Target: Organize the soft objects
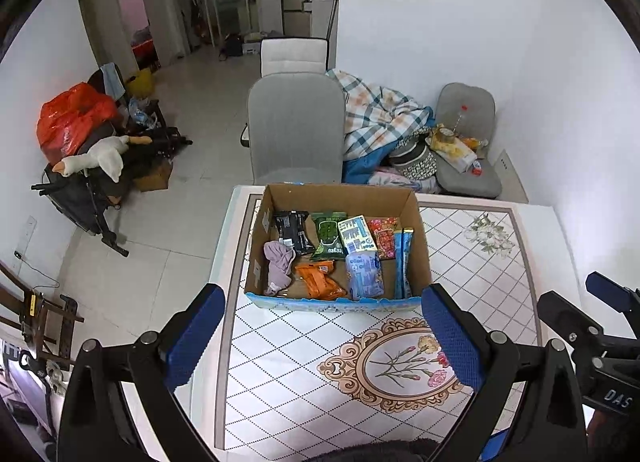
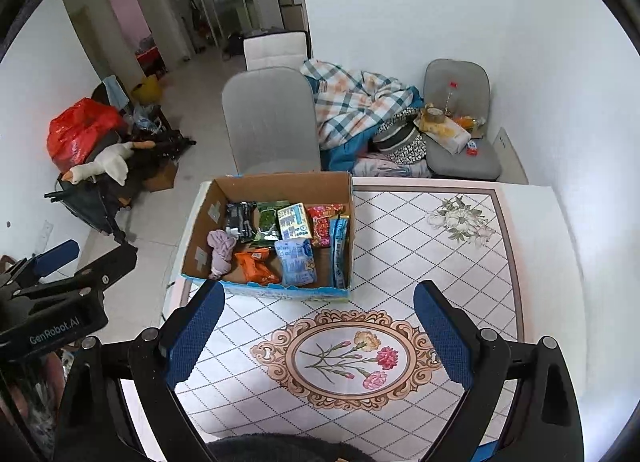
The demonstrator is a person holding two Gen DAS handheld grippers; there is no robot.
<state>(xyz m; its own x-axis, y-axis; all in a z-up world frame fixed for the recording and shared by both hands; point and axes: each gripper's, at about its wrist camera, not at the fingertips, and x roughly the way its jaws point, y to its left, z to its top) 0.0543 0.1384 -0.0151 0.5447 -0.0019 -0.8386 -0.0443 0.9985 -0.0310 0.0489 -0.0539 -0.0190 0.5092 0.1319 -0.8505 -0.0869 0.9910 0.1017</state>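
I hold both tools above the near part of the tiled, flower-patterned table (image 1: 480, 246); my left gripper (image 1: 324, 326) has its blue-padded fingers spread wide with nothing between them, and my right gripper (image 2: 320, 322) stands the same, parted and empty; neither touches anything.

The soft things sit in the open brown cardboard box with a blue printed front edge (image 1: 332, 304), at the table's far left side: a crumpled lilac cloth (image 1: 278, 266) by the left wall, a black packet (image 1: 294, 232) behind it, a green packet (image 1: 329, 236), a pale blue-and-yellow carton-like pack (image 1: 357, 235), a red patterned packet (image 1: 383, 236), an orange packet (image 1: 320, 280) and a light blue soft pack (image 1: 364, 274) in front, and long blue sachets (image 1: 403, 262) upright along the right wall; nothing loose lies on the table, so I judge the sorting finished or close to it, or else at its very start.

If more is wanted, the next move calls for lowering one tool straight over the box's front edge and closing on the cloth, which will bunch and sag.

A grey upholstered chair (image 1: 296, 125) stands just behind the box; a plaid blanket heap (image 1: 380, 113) lies beyond; the box walls hem any reach from the side.
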